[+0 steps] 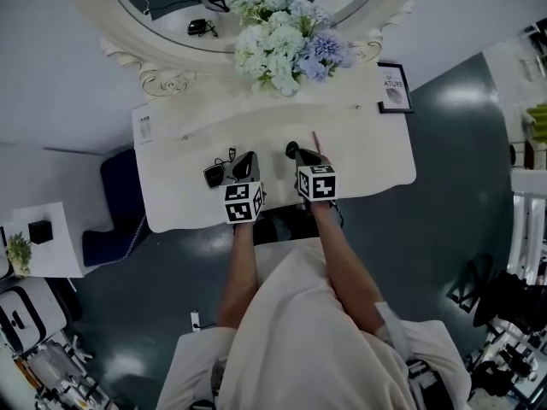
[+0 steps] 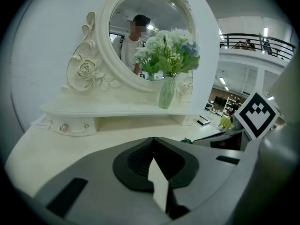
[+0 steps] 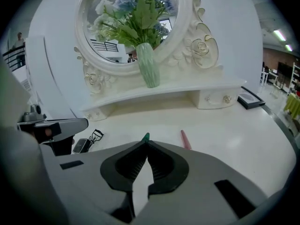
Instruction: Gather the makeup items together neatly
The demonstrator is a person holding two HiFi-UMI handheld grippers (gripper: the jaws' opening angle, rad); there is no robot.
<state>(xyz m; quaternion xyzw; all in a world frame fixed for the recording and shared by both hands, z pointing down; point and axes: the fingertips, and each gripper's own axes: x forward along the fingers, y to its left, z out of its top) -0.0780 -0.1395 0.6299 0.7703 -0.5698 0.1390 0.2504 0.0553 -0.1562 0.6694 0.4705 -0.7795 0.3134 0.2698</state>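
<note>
Green makeup item (image 3: 146,136) just beyond the closed fingers (image 3: 166,165) of the right gripper (image 3: 146,143)

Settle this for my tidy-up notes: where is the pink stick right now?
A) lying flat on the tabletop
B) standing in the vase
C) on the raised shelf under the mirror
A: the pink stick lies flat on the bare tabletop, below the shelf and well away from the vase.

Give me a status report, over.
Left gripper shut, empty. Right gripper shut, green tip showing at its jaw tips, grip unclear. Eyelash curler and pink stick lie apart on table. Nothing blocking.
</note>
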